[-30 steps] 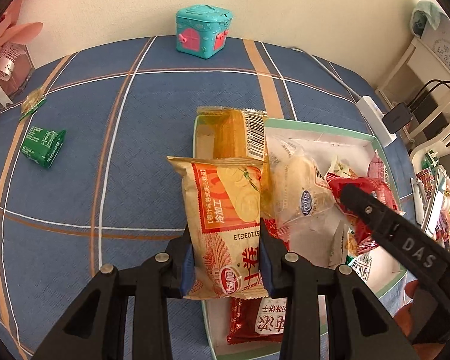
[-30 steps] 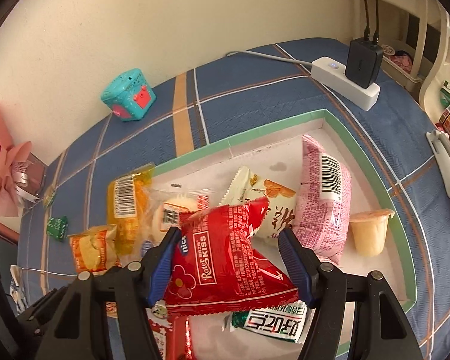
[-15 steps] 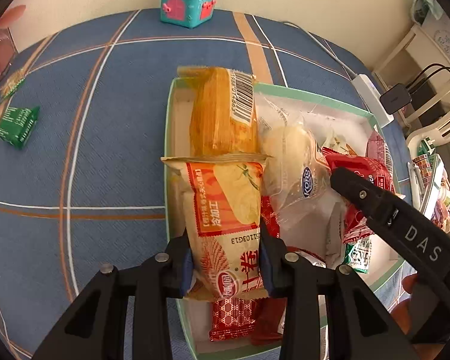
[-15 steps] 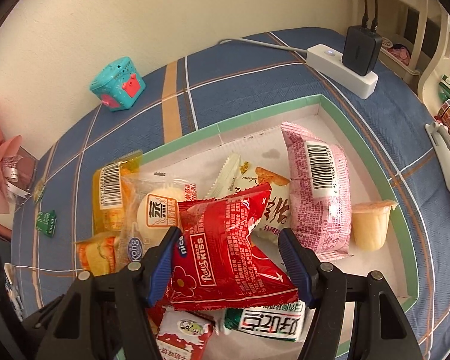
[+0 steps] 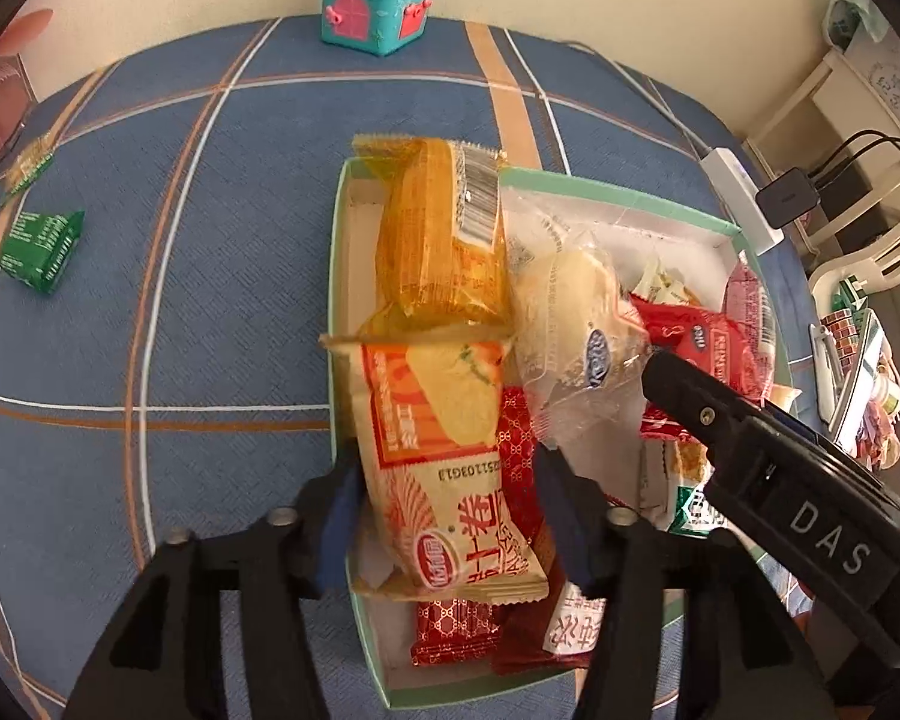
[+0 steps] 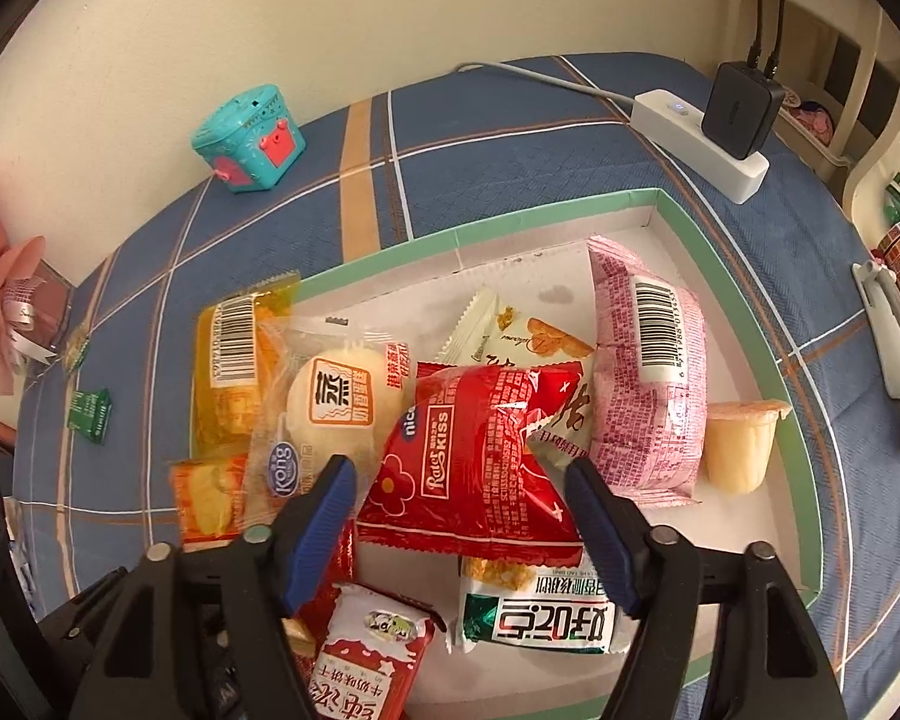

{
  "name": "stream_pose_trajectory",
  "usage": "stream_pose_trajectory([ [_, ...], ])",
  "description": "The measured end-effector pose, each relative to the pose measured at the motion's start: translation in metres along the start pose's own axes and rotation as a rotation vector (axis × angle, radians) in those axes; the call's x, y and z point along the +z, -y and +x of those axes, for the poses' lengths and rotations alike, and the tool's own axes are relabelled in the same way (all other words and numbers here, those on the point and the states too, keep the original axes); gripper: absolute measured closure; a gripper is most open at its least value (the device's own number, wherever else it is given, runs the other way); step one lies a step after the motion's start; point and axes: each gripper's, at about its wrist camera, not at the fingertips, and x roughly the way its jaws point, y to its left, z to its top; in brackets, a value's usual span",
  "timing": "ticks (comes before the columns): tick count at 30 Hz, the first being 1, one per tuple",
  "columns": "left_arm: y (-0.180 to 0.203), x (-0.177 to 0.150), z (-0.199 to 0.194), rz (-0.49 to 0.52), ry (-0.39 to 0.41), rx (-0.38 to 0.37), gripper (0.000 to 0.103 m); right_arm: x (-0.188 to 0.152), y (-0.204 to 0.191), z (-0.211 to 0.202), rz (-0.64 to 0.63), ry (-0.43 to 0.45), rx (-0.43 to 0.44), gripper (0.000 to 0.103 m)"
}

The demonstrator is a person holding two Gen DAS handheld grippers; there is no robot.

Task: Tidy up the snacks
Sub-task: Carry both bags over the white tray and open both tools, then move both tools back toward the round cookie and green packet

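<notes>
Left tool [image 5: 447,504] released, fingers spread either side of the orange pack [image 5: 450,456], gaps showing on both sides; pack lies inside the box [image 5: 337,276] at its left edge, over a red-gold pack [image 5: 456,630]. At 12 o'clock from it, yellow pack [image 5: 441,240] barcode up, its top end sticking over the box rim. At 2 o'clock, clear-wrapped bun [image 5: 576,324], with the right tool's black arm crossing in from 4 o'clock. Right tool [image 6: 459,516] clenched on the red pack [image 6: 474,456], both blue pads pressed to its sides, pack over the box middle; can't tell if it is lifted clear of the packs under it. Below it at 6 o'clock, green-white pack [image 6: 540,618] and a red-white pack [image 6: 366,660]. At 9 o'clock the bun [image 6: 342,414], then yellow pack [image 6: 234,360] and orange pack [image 6: 210,492] further left. At 1 o'clock a white pack [image 6: 522,336]; at 3 o'clock pink pack [image 6: 648,372] barcode up, jelly cup [image 6: 741,444] just beside it on the right. Box [image 6: 750,312] sits on the blue plaid desk [image 6: 510,144]. Outside the box: green packet [image 5: 42,246] at 9 o'clock well apart, teal toy box [image 5: 378,0] at 12 o'clock by the wall, power strip [image 6: 702,144] with black charger [image 6: 741,111] at 1 o'clock.
</notes>
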Motion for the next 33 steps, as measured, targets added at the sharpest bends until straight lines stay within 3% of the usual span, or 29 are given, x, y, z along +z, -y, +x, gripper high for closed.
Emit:
stream_pose_trajectory([
  [14,-0.014,0.001,-0.039,-0.063,0.054,-0.003,0.039,0.005,-0.002,-0.039,0.0,0.074,0.015,0.025],
  [20,-0.051,0.003,-0.054,-0.181,0.117,0.096,0.039,0.003,-0.007,-0.038,-0.017,0.066,0.008,0.025],
  [28,-0.103,0.003,-0.071,-0.321,0.171,0.198,0.039,-0.006,-0.044,-0.036,-0.118,0.065,0.021,0.024],
  [33,-0.125,0.0,-0.074,-0.378,0.169,0.19,0.035,-0.013,-0.06,-0.033,-0.161,0.063,0.043,0.006],
])
